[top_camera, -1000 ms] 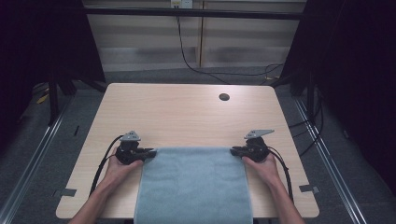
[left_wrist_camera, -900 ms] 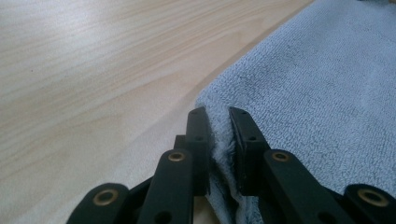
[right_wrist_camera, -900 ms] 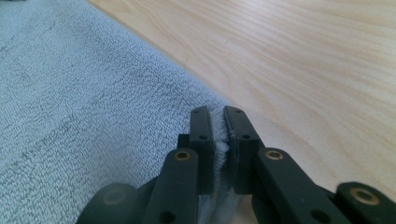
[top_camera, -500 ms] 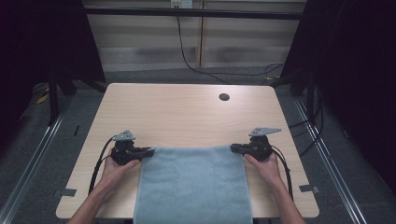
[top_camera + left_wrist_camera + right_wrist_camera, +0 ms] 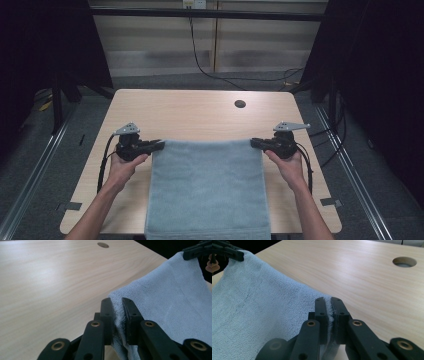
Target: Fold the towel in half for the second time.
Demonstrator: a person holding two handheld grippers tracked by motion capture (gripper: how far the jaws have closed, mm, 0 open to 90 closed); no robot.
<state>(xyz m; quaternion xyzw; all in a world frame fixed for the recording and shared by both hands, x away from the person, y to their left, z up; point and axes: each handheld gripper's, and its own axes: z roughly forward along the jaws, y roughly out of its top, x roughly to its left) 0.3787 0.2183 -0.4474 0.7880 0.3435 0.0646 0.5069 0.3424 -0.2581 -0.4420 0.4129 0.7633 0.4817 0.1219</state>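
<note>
Now both far corners of the light blue towel [image 5: 207, 190] are pinched: the left gripper [image 5: 159, 144] has its jaws clenched on the corner at 9 o'clock, the right gripper [image 5: 254, 142] on the corner at 3. That edge is lifted off the counter [image 5: 195, 112]; the near end hangs over the 6 o'clock edge. Next, likely, carry the edge evenly to fold, keeping it taut.

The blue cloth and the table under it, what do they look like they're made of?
The towel looks like terry cloth, probably cotton: a matte pale blue with a fuzzy looped pile, plain in the gripper views. The table looks like light wood or a wood-grain laminate: fine streaks, a smooth top with soft glare.
</note>
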